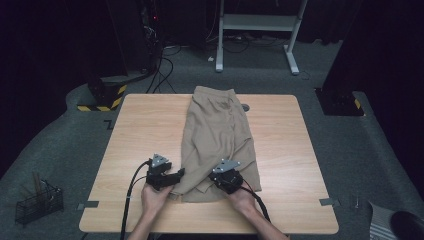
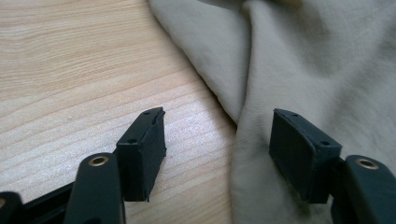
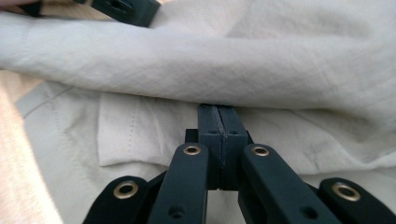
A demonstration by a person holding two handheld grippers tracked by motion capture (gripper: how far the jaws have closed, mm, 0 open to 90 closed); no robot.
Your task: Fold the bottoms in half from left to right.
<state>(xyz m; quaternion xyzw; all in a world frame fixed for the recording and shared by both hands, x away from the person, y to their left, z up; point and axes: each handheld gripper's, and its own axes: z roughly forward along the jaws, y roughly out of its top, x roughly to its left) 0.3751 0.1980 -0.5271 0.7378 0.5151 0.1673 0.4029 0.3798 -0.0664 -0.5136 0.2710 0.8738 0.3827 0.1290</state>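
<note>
Your right tool (image 3: 219, 140) is pressed closed at the beige garment (image 1: 217, 135); whether it pinches cloth, I cannot tell. Your left tool (image 2: 219, 154) is open across the hem, so it may slip.

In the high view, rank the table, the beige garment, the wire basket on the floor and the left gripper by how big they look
1. table
2. beige garment
3. wire basket and left gripper: they look about alike, too close to rank.
</note>
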